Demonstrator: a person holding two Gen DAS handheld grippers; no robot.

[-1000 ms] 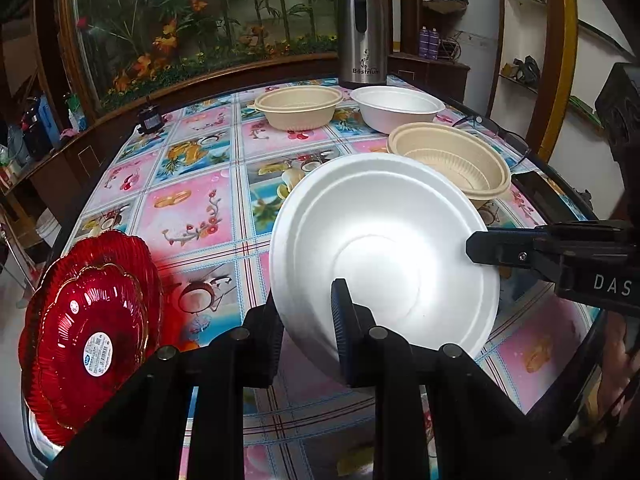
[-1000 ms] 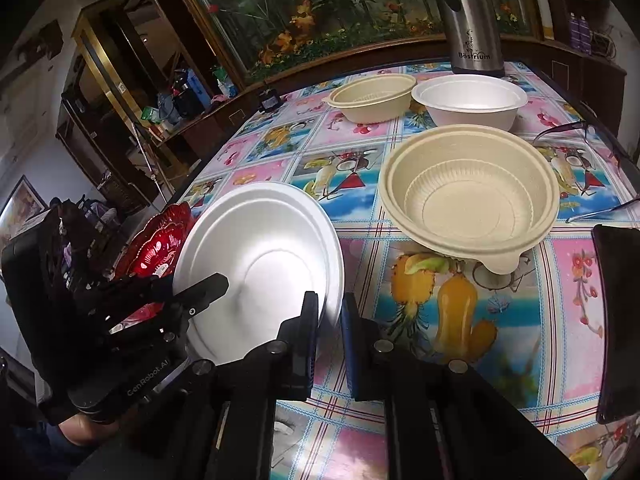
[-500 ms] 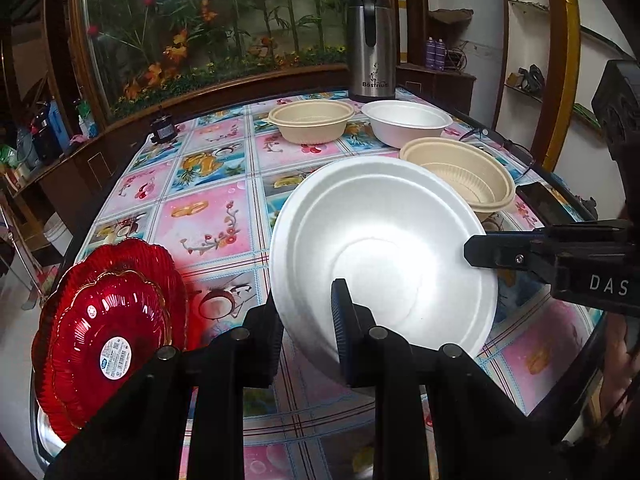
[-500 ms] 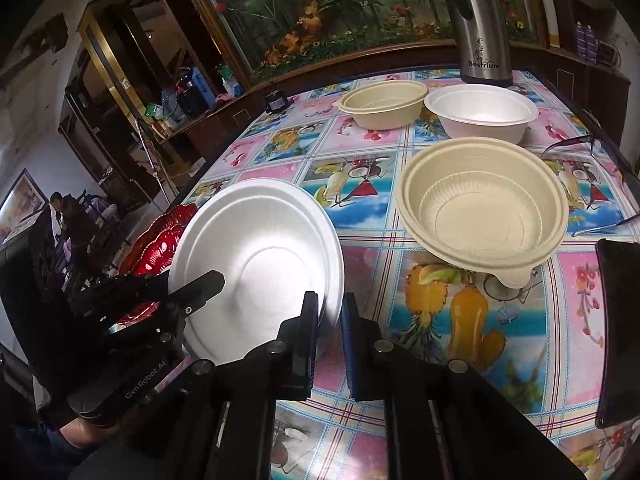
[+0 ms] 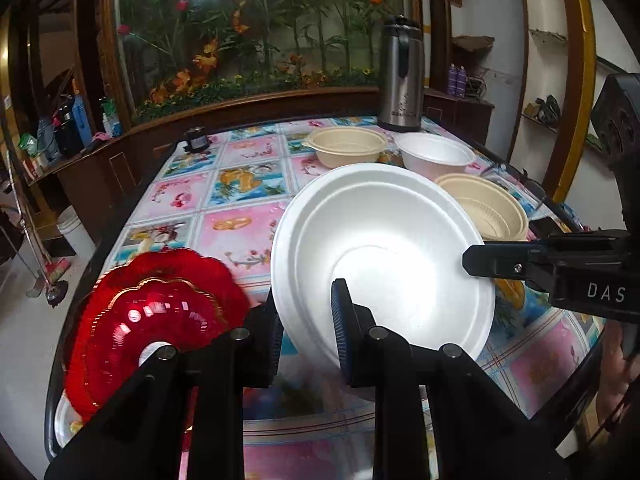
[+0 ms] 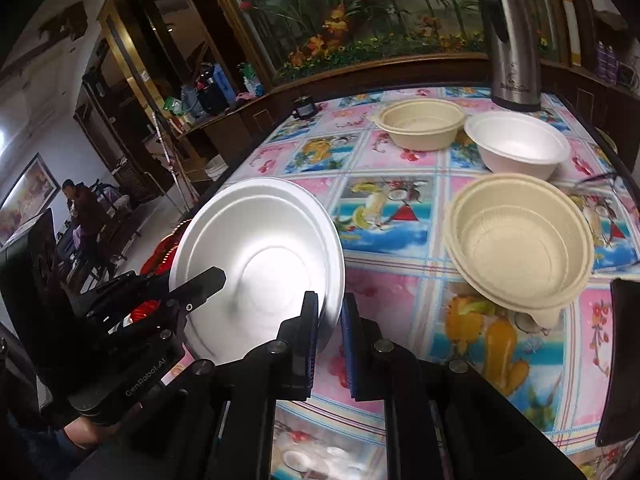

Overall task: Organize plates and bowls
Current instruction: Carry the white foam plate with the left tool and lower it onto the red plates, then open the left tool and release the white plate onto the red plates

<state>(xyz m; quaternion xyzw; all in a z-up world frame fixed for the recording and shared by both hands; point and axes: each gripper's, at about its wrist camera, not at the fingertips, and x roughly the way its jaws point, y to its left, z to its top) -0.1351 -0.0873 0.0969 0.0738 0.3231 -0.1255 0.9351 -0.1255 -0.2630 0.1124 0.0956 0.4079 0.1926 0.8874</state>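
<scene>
Holding one white foam plate point(image 5: 384, 256) between them, both tongs grip its rim and keep it tilted above the near part of the desk point(image 5: 240, 184). Left tongs point(image 5: 308, 320) are clenched on the plate's near-left rim; right tongs point(image 6: 329, 320) are clenched on its right edge, so the light plate is carried from two sides and doesn't flop. Red scalloped plates point(image 5: 160, 312) are stacked at the near-left corner of the desk, likely the plate pile this one is headed for, though that's a guess. Two nested beige bowls point(image 6: 520, 240) sit toward the right edge; another beige bowl point(image 6: 420, 124) and a white foam bowl point(image 6: 518, 146) stand side by side toward the far edge, bowls grouped apart from plates. Steel thermos point(image 6: 512, 40) stands at the far-right corner, logo too blurred to read. Right tool body reads "DAS"; left tool body reads "GenRobot.AI".
</scene>
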